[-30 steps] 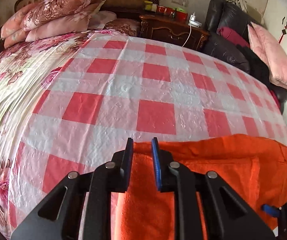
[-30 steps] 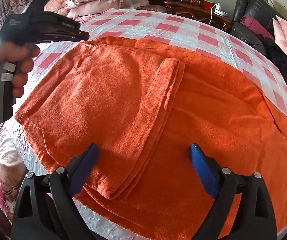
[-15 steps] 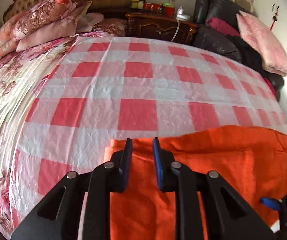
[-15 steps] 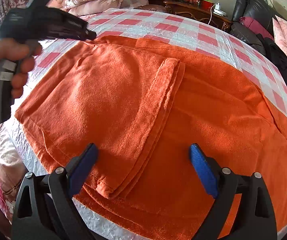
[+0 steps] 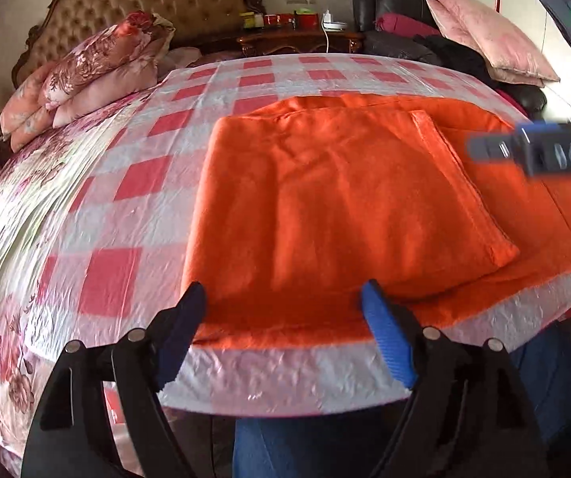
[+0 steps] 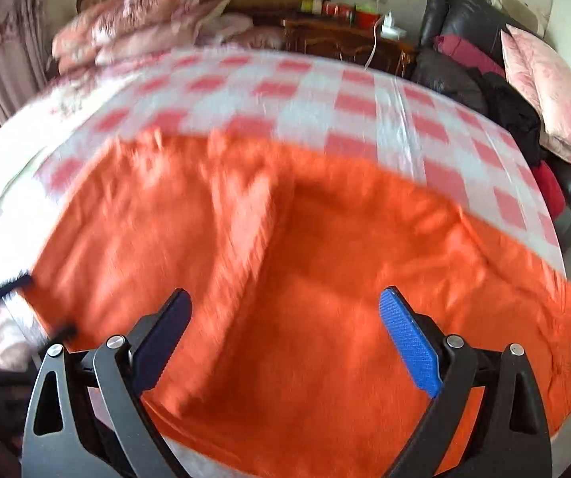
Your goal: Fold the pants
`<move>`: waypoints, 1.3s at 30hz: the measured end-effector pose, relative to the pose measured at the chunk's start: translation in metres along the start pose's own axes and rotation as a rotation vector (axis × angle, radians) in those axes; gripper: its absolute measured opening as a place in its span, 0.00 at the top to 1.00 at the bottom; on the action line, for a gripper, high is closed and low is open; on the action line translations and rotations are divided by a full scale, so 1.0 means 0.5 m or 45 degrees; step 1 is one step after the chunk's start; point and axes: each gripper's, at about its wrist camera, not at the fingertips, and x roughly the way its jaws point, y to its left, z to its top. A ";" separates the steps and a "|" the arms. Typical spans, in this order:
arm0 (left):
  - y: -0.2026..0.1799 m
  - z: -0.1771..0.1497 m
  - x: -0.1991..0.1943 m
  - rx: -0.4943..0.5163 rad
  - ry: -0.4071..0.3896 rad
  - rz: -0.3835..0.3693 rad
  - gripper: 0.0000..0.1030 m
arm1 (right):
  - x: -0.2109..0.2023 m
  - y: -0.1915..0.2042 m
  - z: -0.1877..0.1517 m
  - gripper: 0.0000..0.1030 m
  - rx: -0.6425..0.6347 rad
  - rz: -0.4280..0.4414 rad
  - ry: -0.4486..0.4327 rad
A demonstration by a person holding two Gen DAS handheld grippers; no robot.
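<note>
The orange pants (image 5: 345, 207) lie flat on the red-and-white checked sheet (image 5: 126, 167), with one part folded over the other; they also fill the blurred right wrist view (image 6: 305, 279). My left gripper (image 5: 281, 314) is open and empty, just above the near hem at the bed's front edge. My right gripper (image 6: 285, 326) is open and empty above the pants, near the fold's edge. Its side shows at the right of the left wrist view (image 5: 536, 151).
Floral pillows (image 5: 94, 67) are stacked by the tufted headboard. A dark wooden nightstand (image 5: 297, 36) with jars stands behind the bed. A black sofa with pink cushions (image 5: 488, 40) is at the right. The person's jeans (image 5: 305, 450) are below the bed edge.
My left gripper has let go of the pants' far corner, opened, and pulled back to the near bed edge. My right gripper has moved forward over the pants, still open.
</note>
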 end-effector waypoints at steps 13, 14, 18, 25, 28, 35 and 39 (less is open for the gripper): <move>0.202 -0.058 -0.050 -0.581 -0.073 -0.349 0.32 | 0.104 0.148 0.018 0.12 -0.239 0.008 0.108; 0.208 -0.058 -0.046 -0.603 -0.073 -0.370 0.33 | 0.105 0.143 0.013 0.12 -0.226 0.020 0.101; 0.218 -0.048 -0.027 -0.639 -0.060 -0.450 0.37 | 0.106 0.132 0.005 0.06 -0.186 0.036 0.098; 0.232 -0.045 0.004 -0.806 -0.028 -0.599 0.38 | 0.115 0.116 0.003 0.05 -0.130 0.089 0.100; 0.251 -0.051 0.019 -0.950 0.001 -0.714 0.38 | 0.116 0.115 0.002 0.04 -0.121 0.095 0.097; 0.256 -0.071 0.062 -1.212 0.114 -0.930 0.67 | 0.115 0.113 -0.001 0.04 -0.122 0.108 0.082; 0.241 -0.060 0.047 -1.143 0.089 -0.795 0.84 | 0.115 0.112 -0.001 0.04 -0.127 0.117 0.076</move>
